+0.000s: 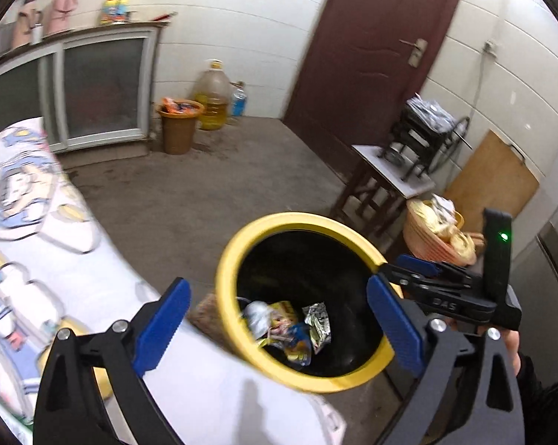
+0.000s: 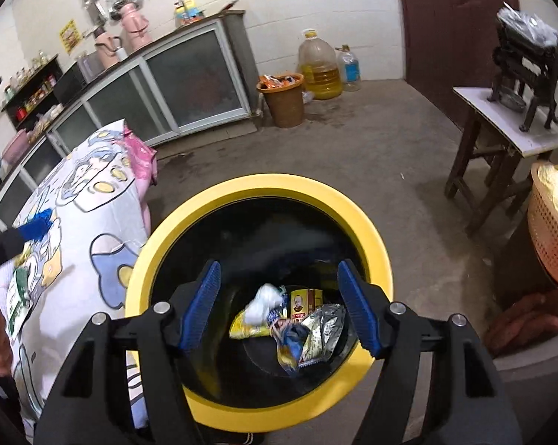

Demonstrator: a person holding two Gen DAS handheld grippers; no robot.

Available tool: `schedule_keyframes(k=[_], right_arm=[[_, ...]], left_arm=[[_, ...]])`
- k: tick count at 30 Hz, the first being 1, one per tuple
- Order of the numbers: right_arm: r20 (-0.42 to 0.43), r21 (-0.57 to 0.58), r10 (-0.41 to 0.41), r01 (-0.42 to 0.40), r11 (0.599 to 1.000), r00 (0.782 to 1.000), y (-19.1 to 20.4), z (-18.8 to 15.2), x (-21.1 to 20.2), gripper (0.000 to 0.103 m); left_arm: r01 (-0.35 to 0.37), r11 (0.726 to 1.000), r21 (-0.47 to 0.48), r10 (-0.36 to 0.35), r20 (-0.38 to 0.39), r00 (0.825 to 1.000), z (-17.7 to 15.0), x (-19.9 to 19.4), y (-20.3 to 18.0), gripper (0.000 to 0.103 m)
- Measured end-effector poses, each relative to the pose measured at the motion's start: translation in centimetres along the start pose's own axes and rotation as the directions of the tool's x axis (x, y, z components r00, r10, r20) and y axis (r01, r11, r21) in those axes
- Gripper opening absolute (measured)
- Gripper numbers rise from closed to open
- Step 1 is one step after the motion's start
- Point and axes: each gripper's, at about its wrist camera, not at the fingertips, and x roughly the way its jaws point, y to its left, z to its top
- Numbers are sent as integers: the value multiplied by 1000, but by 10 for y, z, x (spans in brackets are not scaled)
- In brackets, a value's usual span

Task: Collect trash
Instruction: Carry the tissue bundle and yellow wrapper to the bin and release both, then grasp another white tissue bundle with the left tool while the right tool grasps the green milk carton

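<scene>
A black bin with a yellow rim [image 1: 242, 244] [image 2: 264, 185] stands on the floor beside a table under a cartoon-print cloth [image 1: 56, 259] [image 2: 104, 222]. In its bottom lie a white paper wad [image 2: 264, 302], a small yellow box [image 2: 305, 302], a silver wrapper [image 1: 318, 324] [image 2: 325, 328] and yellow and blue wrappers [image 1: 294, 345]. My left gripper [image 1: 277, 285] is open wide above the bin's near edge, with nothing between its pads. My right gripper [image 2: 279, 265] is open and empty over the bin's mouth; its fingers [image 1: 416, 265] reach over the right rim in the left wrist view.
A green-and-white packet [image 2: 19, 293] lies on the cloth. A brown bin of orange wrappers [image 2: 282, 102], an oil jug [image 2: 319, 66] and a cabinet [image 2: 175, 81] line the far wall. A wooden stool with a machine [image 2: 501, 129] and an orange basket [image 2: 550, 237] stand right.
</scene>
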Motion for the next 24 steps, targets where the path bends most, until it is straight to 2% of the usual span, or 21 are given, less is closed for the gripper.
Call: schedule_keyframes(k=[7,11,13,16,19,22,23,24], right_arm=[[30,-152,111,-105,983,993,62,3,-10,64],[19,-258,225,-212,942,974,111,4,-17,64],[-5,-317,292,-278,907,956,141,1,-18,64],[-76,-398,389,-385,832,918,192,-7,-16,64],[-150,-446,447,-464,766,882,235,-16,-12,64],[-211,-471,485,-523,710,849,270,-25,-10,68],[-225,-477,496,-539,695,839,279,-27,-10,69],[-236,-484,503,-549,681,832,288,-30,-11,69]], left_arm=[[-132,989,-70,137,62,989,-20,-78,60,94],[-249,960,-128,261,83,962,-46,-137,102,95],[-316,935,-159,332,83,940,-65,-169,125,95],[-395,895,-207,416,68,907,-90,-207,152,95],[-455,853,-255,482,51,875,-114,-241,175,95],[-500,816,-292,534,46,844,-137,-276,201,95],[-524,796,-302,561,41,827,-142,-287,212,95],[-537,786,-307,574,38,818,-146,-295,221,95]])
